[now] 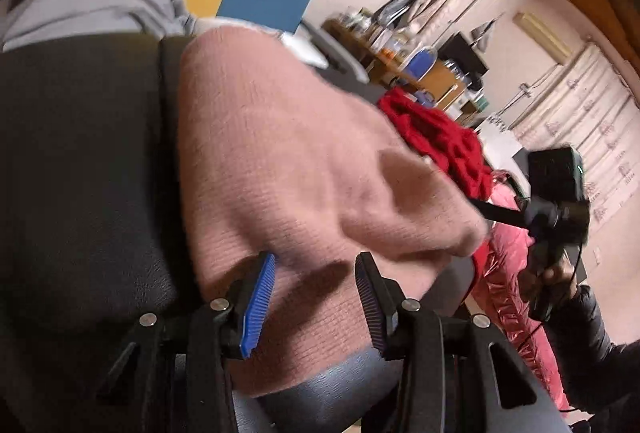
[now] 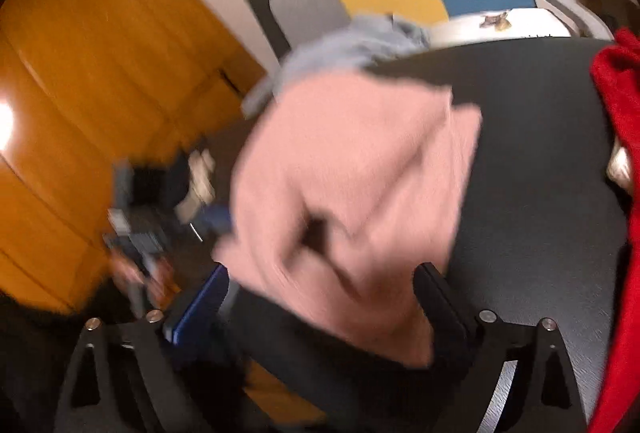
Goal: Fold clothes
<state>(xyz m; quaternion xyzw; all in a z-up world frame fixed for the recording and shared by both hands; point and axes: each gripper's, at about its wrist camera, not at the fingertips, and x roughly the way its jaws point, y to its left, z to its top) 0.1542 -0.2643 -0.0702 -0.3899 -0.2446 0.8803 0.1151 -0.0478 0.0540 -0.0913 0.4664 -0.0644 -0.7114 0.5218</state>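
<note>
A pink knit sweater (image 1: 280, 153) lies bunched on a black padded surface (image 1: 80, 153); it also shows, blurred, in the right wrist view (image 2: 352, 173). My left gripper (image 1: 316, 269) is open, its jaws spread over the sweater's near edge with nothing held between them. My right gripper (image 2: 324, 281) is open too, its jaws wide apart with sweater fabric between them. The right gripper also shows in the left wrist view (image 1: 556, 193), with its black finger touching the sweater's right fold.
A red knit garment (image 1: 436, 137) lies past the pink one, also in the right wrist view (image 2: 620, 113). A shiny pink jacket (image 1: 508, 273) hangs at the right. A grey garment (image 1: 100, 9) lies at the far edge. Orange wooden doors (image 2: 80, 93) stand behind.
</note>
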